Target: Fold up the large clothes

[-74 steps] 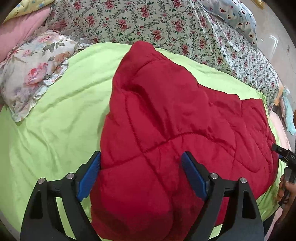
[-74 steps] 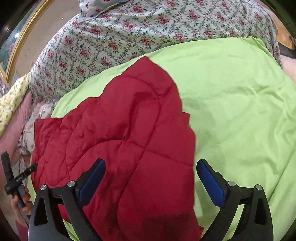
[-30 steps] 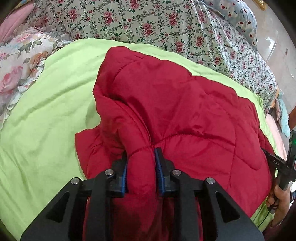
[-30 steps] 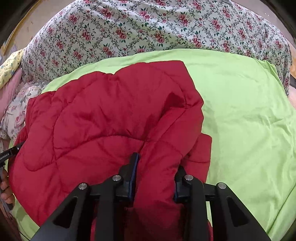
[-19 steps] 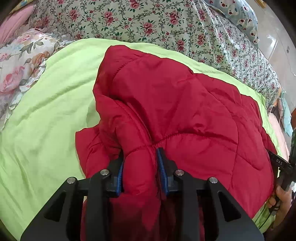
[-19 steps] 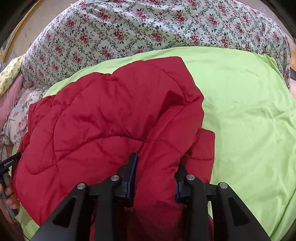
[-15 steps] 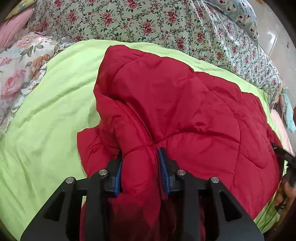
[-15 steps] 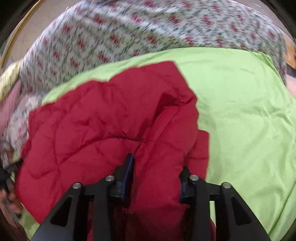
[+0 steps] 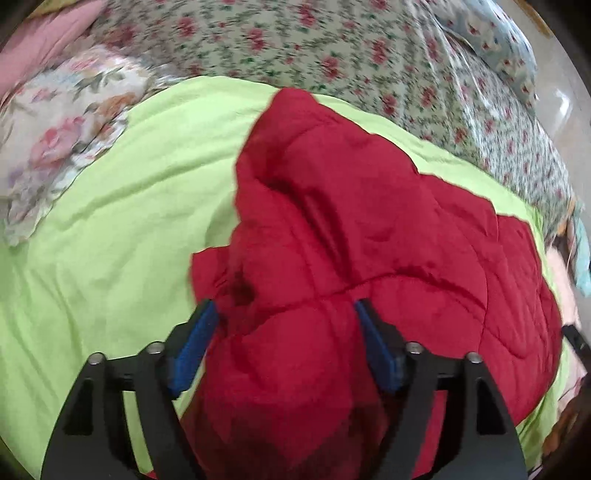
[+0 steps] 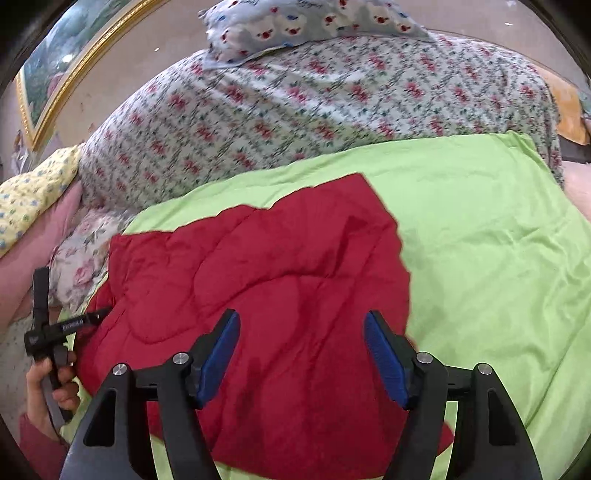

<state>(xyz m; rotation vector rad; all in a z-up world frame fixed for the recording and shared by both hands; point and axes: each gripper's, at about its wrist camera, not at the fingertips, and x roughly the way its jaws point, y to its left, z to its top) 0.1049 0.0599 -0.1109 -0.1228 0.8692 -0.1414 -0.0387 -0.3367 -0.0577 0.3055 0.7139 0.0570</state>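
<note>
Puffy quilted red jacket [image 9: 369, 229] bunched on smooth lime sheet [image 9: 110, 221]

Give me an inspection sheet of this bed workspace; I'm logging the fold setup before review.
Surface: green sheet, wrinkled, over a floral quilt.
Job's things: red quilted garment lying bunched on the sheet.
Clutter: rose pillow at the sheet's edge; blue pillow at the far end of the quilt.
Grippers: left gripper open, fabric between its jaws; right gripper open above the garment.
Cables: nothing seen.
Surroundings: gold frame by the wall.
</note>
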